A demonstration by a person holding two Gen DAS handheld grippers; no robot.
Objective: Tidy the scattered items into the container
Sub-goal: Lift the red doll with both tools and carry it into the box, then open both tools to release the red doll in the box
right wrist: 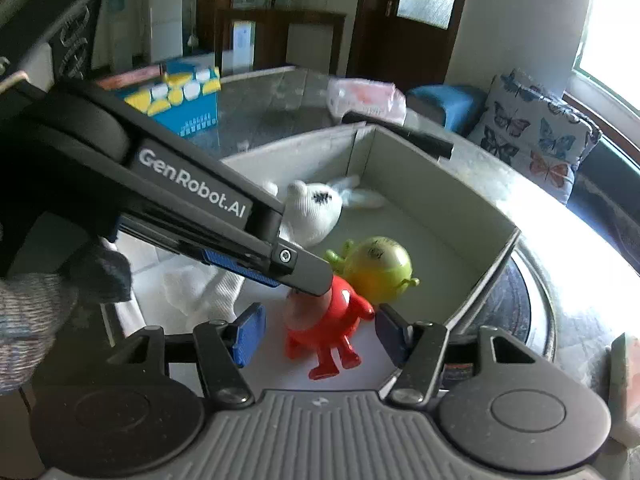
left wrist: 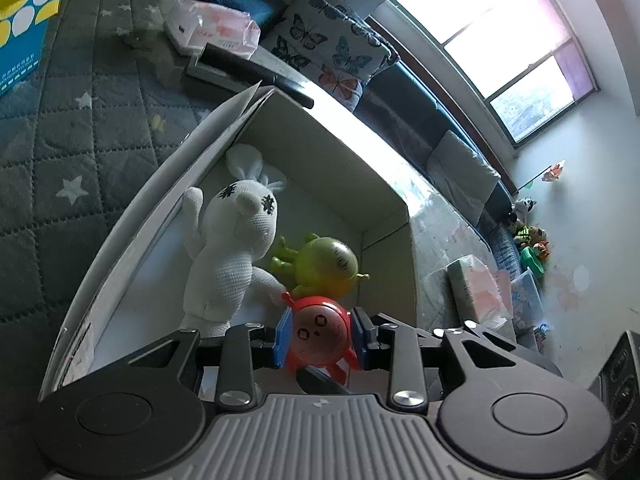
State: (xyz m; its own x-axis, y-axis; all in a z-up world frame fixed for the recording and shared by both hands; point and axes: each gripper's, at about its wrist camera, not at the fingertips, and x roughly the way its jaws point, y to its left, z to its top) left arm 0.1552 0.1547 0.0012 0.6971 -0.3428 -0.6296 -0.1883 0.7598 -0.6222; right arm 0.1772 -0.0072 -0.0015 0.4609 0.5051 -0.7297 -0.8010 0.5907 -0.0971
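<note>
My left gripper (left wrist: 320,334) is shut on a red toy figure (left wrist: 318,338) and holds it inside a white cardboard box (left wrist: 360,152). A white knitted rabbit (left wrist: 232,248) and a green round toy (left wrist: 324,268) lie in the box behind it. In the right wrist view the left gripper's finger (right wrist: 304,268) presses the red figure (right wrist: 332,320), which stands on the box (right wrist: 432,192) floor next to the green toy (right wrist: 378,272) and the rabbit (right wrist: 316,210). My right gripper (right wrist: 320,332) is open, with its jaws either side of the red figure and not touching it.
A blue tissue box (right wrist: 180,100) and a pink packet (right wrist: 366,96) sit on the table beyond the box. A black remote (left wrist: 248,70) lies by the box's far corner. A butterfly cushion (right wrist: 532,132) is on the sofa. Pink packets (left wrist: 476,288) lie right of the box.
</note>
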